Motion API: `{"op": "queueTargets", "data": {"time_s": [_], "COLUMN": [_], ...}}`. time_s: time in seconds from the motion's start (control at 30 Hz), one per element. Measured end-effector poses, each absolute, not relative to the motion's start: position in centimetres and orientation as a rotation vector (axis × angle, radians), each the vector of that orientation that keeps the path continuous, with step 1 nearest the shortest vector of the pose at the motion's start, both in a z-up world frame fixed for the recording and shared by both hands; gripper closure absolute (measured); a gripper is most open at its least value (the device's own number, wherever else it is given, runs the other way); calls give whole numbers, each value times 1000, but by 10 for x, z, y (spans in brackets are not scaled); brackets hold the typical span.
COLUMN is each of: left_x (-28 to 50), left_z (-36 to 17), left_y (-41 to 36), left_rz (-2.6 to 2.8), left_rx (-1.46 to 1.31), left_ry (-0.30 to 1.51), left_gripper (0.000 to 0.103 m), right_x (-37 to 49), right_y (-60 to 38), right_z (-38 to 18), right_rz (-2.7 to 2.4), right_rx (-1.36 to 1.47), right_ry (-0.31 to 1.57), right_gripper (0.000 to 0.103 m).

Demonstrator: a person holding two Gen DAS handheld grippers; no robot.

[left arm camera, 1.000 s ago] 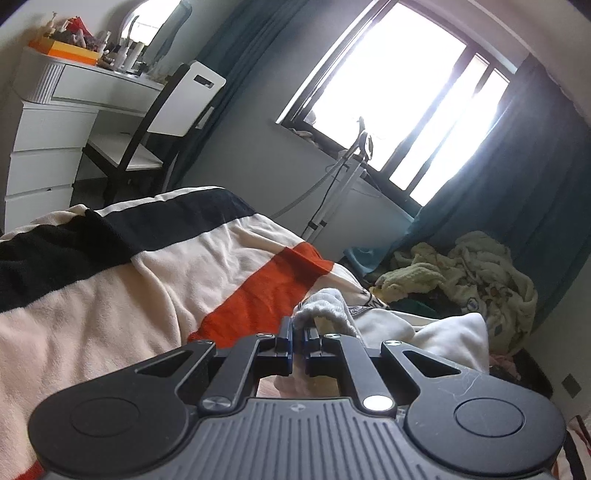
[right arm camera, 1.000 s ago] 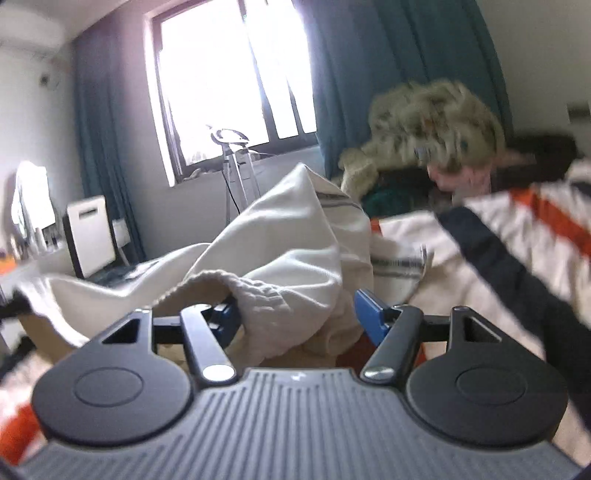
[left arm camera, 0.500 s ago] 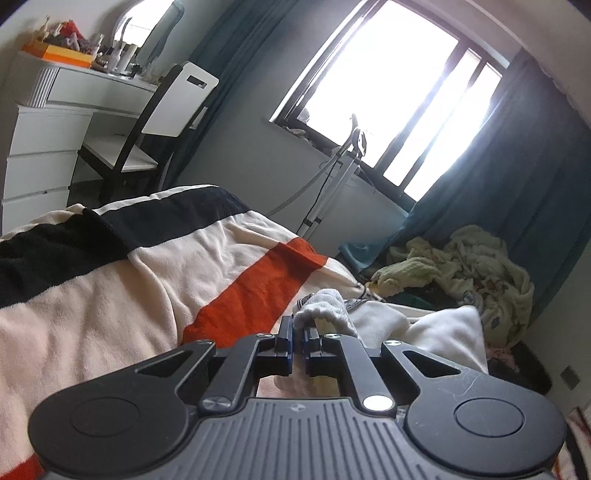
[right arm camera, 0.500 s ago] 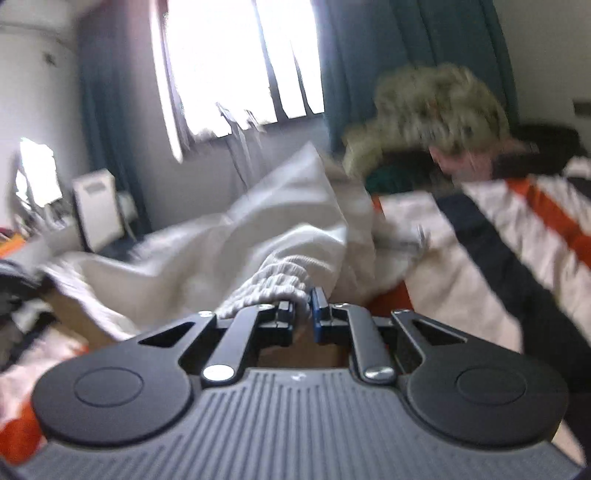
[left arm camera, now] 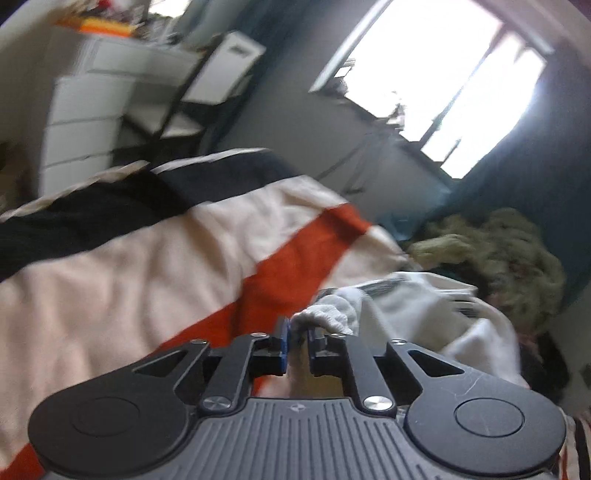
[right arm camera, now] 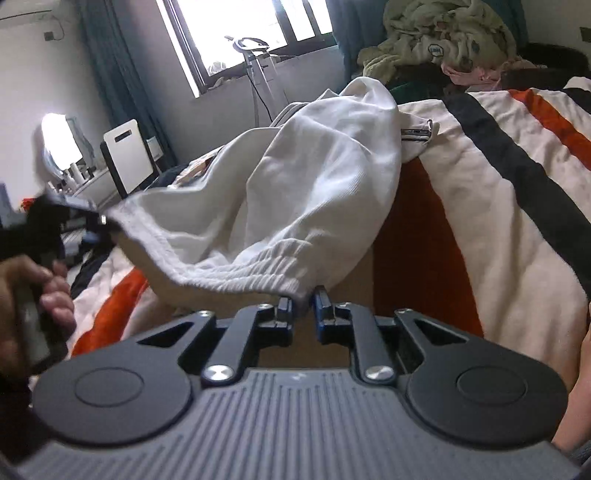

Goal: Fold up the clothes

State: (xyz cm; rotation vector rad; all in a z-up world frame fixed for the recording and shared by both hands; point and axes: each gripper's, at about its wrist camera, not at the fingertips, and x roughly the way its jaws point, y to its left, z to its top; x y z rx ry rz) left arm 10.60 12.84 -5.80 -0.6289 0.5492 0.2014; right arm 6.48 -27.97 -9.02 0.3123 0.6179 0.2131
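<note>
1. my right gripper (right arm camera: 303,301) is now clamped on the ribbed waistband (right arm camera: 255,275) of the white trousers (right arm camera: 314,177); a second ago its jaws stood wide around that band, so the second grip is freshly made.
2. my left gripper (left arm camera: 297,334) stays clenched on the other end of the same waistband (left arm camera: 325,314), as it was before.
3. the band now hangs stretched between both grips, raised above the striped blanket (right arm camera: 491,206), with the legs trailing back onto the blanket toward the window (right arm camera: 236,33).
4. the left view has gone blurred and tilted, so i judge the lift is under way.
5. next i would shake the trousers flat over the blanket.
</note>
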Motion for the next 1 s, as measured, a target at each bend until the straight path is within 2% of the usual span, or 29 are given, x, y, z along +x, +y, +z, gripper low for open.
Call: {"op": "queueTargets", "data": {"time_s": [0.13,0.17,0.2,0.27,0.4,0.47,0.53,0.63,0.67,0.73,0.8,0.87,0.93,0.97,1.0], "left_x": [98,93,88,77,62,63,68,89,98,118,138,148,152,153,154], "left_z": [-62,-62,-61,-58,-54,-52,-53,-64,-71,-85,-100,-110,-115,-116,-116], "left_y": [150,154,157,161,166,162,157,147,145,141,136,136,138,140,142], "left_rz": [245,251,258,292,268,214,167,130,133,149,170,153,143,139,132], "left_rx": [-713,-721,-724,-702,-731,-742,-751,-772,-781,-787,-771,-779,-791,-797,-811], "left_ry": [582,585,587,581,535,503,483,501,517,544,587,609,618,617,623], "left_gripper": [87,85,82,61,46,33,26,24,25,29,37,57,61,63,66], "right_x": [65,63,60,57,62,63,70,90,97,108,115,118,117,117,117], "right_y": [-294,-298,-302,-314,-328,-331,-334,-336,-334,-329,-325,-323,-325,-326,-325], "right_z": [-95,-99,-102,-111,-125,-127,-135,-156,-162,-169,-172,-174,-179,-181,-184], "right_rz": [251,256,258,245,242,230,243,237,219,191,182,182,188,199,217], "right_rx": [424,462,515,633,804,854,900,994,994,961,950,960,1051,1103,1156], "right_ry": [661,675,687,708,722,709,691,708,724,750,749,737,714,703,706], "right_gripper": [79,64,36,12,13,12,13,15,13,16,18,18,18,20,30]}}
